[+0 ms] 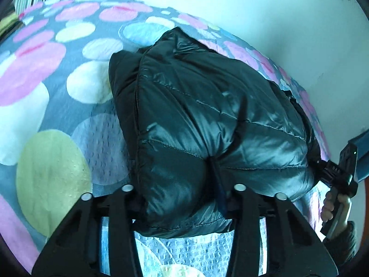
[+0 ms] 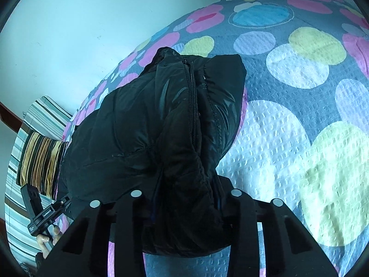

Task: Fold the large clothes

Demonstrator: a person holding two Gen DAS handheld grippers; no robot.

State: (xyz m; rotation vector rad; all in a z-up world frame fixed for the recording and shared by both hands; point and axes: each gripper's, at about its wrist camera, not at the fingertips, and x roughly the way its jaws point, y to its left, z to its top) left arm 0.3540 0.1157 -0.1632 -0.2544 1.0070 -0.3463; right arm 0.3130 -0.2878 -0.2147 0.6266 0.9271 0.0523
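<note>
A black puffer jacket (image 1: 207,120) lies bunched on a bed with a dotted bedspread (image 1: 57,97). My left gripper (image 1: 182,198) has a thick fold of the jacket between its jaws and is shut on it. The right wrist view shows the same jacket (image 2: 143,133) with its zipper facing up, and my right gripper (image 2: 184,205) is shut on another bunched edge of it. The right gripper also shows in the left wrist view (image 1: 334,175), at the jacket's right side, held by a hand. The left gripper shows in the right wrist view (image 2: 46,214), low on the left.
The bedspread (image 2: 299,115) has large pink, yellow, white and blue circles. A pale wall (image 1: 253,11) runs along the bed's far side. A striped pillow (image 2: 39,161) and a striped sheet lie at the bed's end.
</note>
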